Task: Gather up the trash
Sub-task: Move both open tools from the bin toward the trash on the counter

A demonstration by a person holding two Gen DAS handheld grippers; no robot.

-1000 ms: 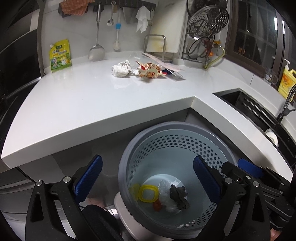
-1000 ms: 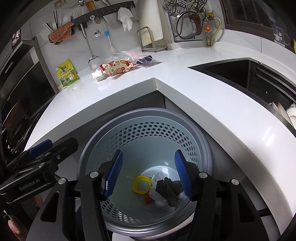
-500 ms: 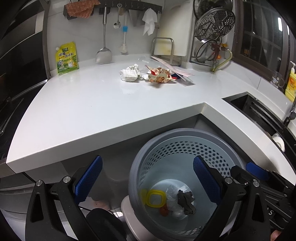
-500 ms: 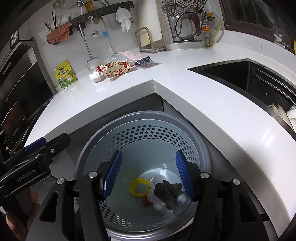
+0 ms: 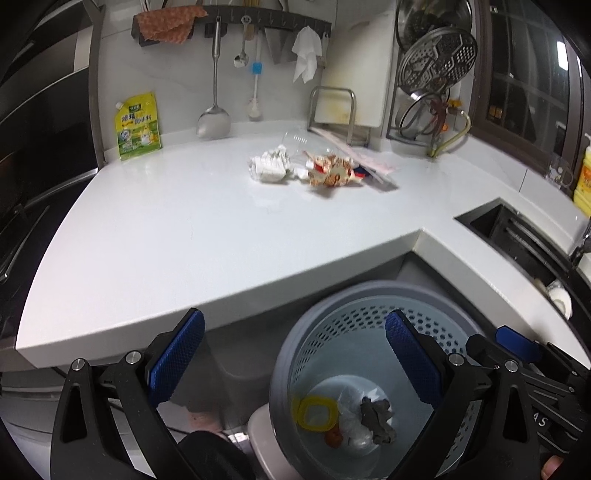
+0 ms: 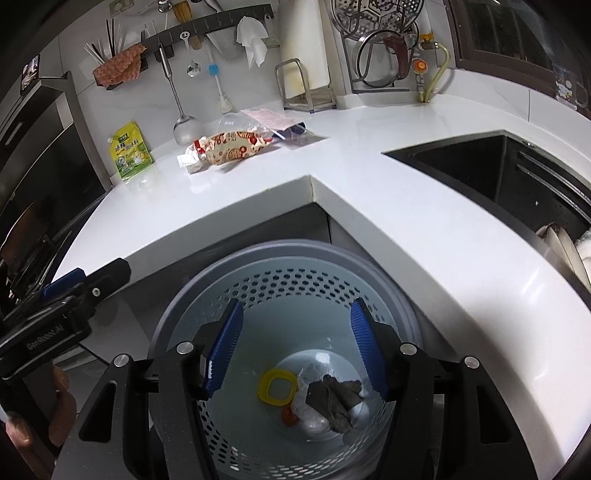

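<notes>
A grey perforated trash bin (image 5: pixel 291 354) (image 6: pixel 173 325) stands on the floor in the counter's inner corner. Inside lie a yellow ring lid (image 5: pixel 314 411) (image 6: pixel 277 387), a dark crumpled scrap (image 5: pixel 376 417) (image 6: pixel 334 400), clear plastic and a small red bit. On the white counter (image 5: pixel 184 229) (image 6: pixel 369 199) lie a crumpled white tissue (image 5: pixel 267 167), a patterned snack wrapper (image 5: pixel 332 173) (image 6: pixel 231 146) and a clear plastic bag (image 6: pixel 275 122). My left gripper (image 5: pixel 291 350) is open and empty, above the bin's left rim. My right gripper (image 6: pixel 295 347) is open and empty over the bin's opening.
A dark sink (image 6: pixel 491 173) is set into the counter at the right. A yellow-green pouch (image 5: pixel 137 125) leans on the back wall. Utensils hang from a rail (image 5: pixel 229 26). A dish rack (image 5: pixel 432 74) and a cutting-board stand (image 5: pixel 332 107) sit at the back.
My left gripper has risen and drawn left, so the bin sits lower and to the right in its view. My right gripper has lifted slightly above the bin. Both stay open.
</notes>
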